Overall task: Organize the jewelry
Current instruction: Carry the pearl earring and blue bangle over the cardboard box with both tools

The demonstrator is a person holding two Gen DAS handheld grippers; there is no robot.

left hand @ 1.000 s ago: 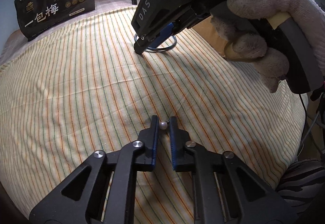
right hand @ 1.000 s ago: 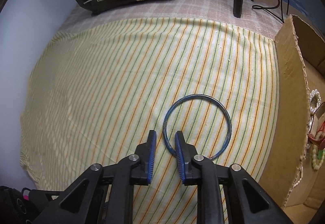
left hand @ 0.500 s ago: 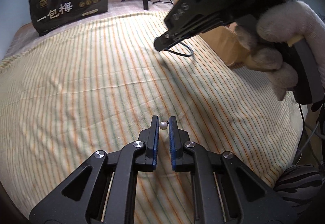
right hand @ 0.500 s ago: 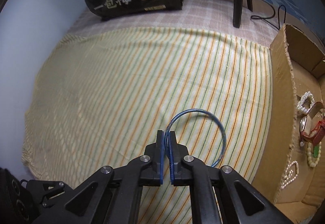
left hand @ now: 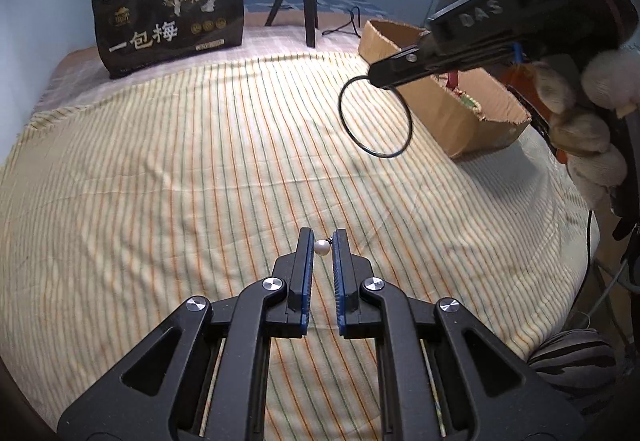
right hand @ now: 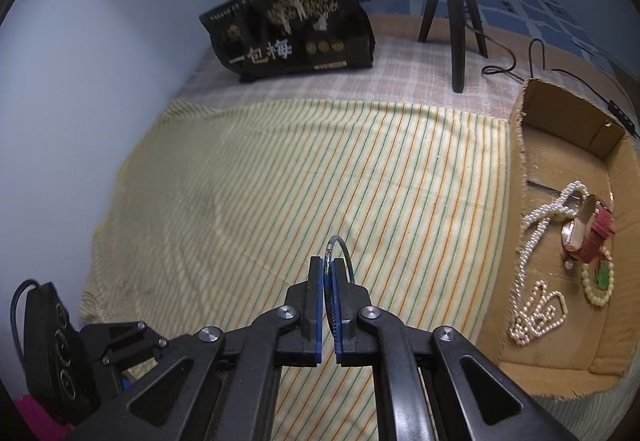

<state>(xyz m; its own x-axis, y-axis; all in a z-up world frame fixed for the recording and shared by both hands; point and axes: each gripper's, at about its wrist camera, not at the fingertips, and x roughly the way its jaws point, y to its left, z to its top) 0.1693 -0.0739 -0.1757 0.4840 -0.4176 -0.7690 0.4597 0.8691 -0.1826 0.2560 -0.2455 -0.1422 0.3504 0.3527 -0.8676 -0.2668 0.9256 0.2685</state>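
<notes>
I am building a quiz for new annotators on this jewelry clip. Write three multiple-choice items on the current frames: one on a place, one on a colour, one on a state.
1. Where do the pearl strands lie?
A. on the striped cloth
B. inside the cardboard box
C. on the black bag

2. What colour is the strap of the watch in the box?
A. red
B. blue
C. white

3. How is the bangle right now?
A. flat on the cloth
B. in the box
C. pinched and lifted off the cloth

Key: 1 B, the pearl strands rest on the floor of the cardboard box. 2 A, the watch has a red strap. 3 C, the right gripper is shut on the bangle, which hangs in the air over the striped cloth, while the left gripper holds a pearl earring.
</notes>
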